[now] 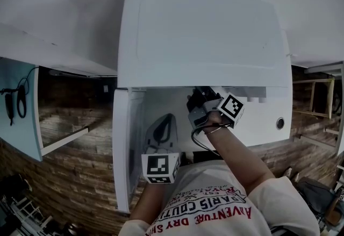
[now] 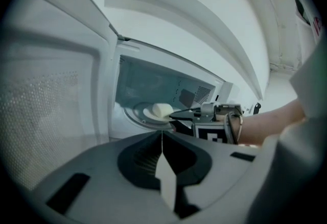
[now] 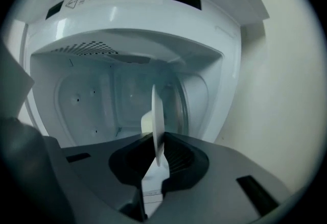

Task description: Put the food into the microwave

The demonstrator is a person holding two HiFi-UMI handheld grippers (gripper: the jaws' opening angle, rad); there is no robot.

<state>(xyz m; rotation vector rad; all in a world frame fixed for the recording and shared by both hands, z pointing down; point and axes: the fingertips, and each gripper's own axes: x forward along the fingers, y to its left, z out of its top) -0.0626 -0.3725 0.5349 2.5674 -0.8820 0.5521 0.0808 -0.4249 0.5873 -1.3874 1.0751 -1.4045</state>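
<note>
A white microwave [image 1: 204,36] stands in front of me, its door [image 1: 128,143] open wide to the left. Beside that door, my left hand-held gripper [image 2: 162,135] hangs low before the opening, its jaws pressed together on nothing. I judge it is parked there to keep clear of the opening and to be near the door for closing.

Further in, over the round turntable [image 2: 131,114], a white plate [image 2: 151,116] lies flat. I cannot tell whether it rests on the turntable. On the plate sits the food [image 2: 162,110], a pale, rounded lump, perhaps a bun. It seems a little longer than it is tall, with its long axis level and running side to side across the opening. Neither end reads as a front.

To the right, my right hand-held gripper [image 3: 156,137] reaches into the cavity and pinches the plate's near rim. In the right gripper view the plate shows as a thin upright line. So I take this hand-held gripper to be rolled on its side, gripping the rim from above and below to keep the plate level and stop the food from sliding. At far right is the control knob [image 1: 279,123].
</note>
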